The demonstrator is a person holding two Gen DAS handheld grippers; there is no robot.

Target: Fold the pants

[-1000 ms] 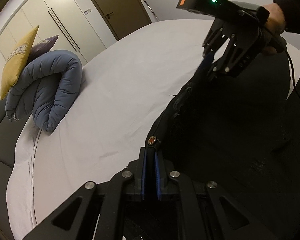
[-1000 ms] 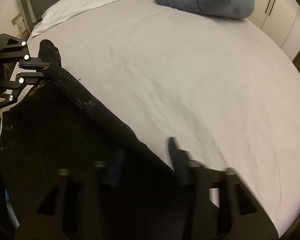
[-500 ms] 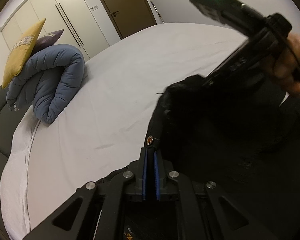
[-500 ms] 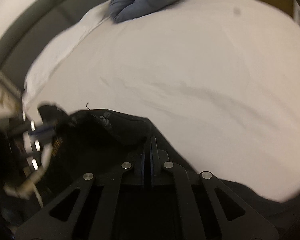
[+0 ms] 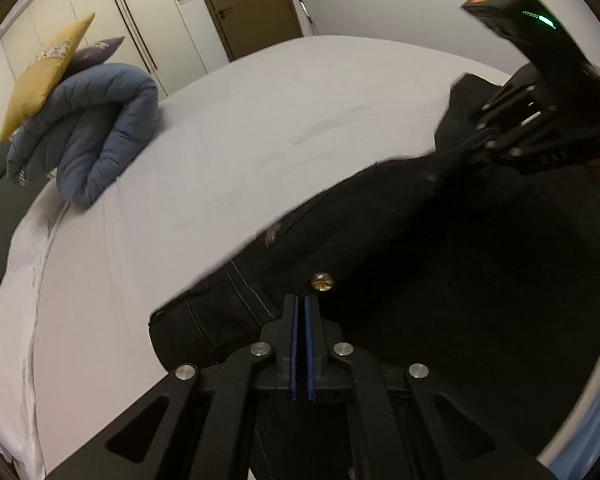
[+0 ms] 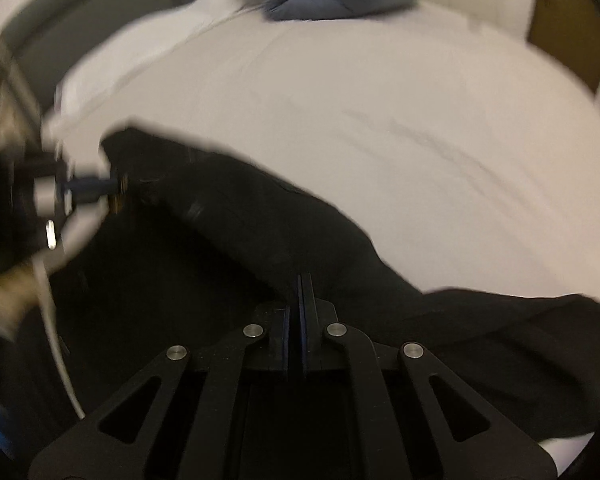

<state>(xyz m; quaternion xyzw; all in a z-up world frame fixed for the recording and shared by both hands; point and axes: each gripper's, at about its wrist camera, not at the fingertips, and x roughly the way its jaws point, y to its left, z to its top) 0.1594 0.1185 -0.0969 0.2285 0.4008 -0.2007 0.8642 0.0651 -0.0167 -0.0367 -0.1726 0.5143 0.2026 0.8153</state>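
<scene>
**Both hand-held grippers pinching the pants' waistband over the bed**

The left hand-held gripper (image 5: 300, 300) has its blue pads pressed together on the black pants (image 5: 420, 260) at the waistband, just below a brass button (image 5: 321, 282); a seamed pocket panel lies just to its left on the white bed sheet (image 5: 220, 140); the waistband runs as a taut edge from its tips up and to the right, to the right hand-held gripper (image 5: 474, 146).

The right hand-held gripper (image 6: 300, 280) is likewise clamped on the pants (image 6: 260, 220) — its fingers meet on a ridge of dark cloth; the fabric stretches from its tips away to the left, where the left hand-held gripper (image 6: 114, 188), blurred, grips the far end; the rest of the garment hangs dark beneath both tools and trails off to the right over the sheet (image 6: 380, 100).

Beyond the left tool, up and to its left, a rolled blue duvet (image 5: 96, 132) rests on the bed, with a yellow cushion (image 5: 44, 80) and a purple cushion (image 5: 96, 50) leaning behind it — wardrobe doors (image 5: 140, 20) and a brown door (image 5: 240, 0) stand further back.
</scene>
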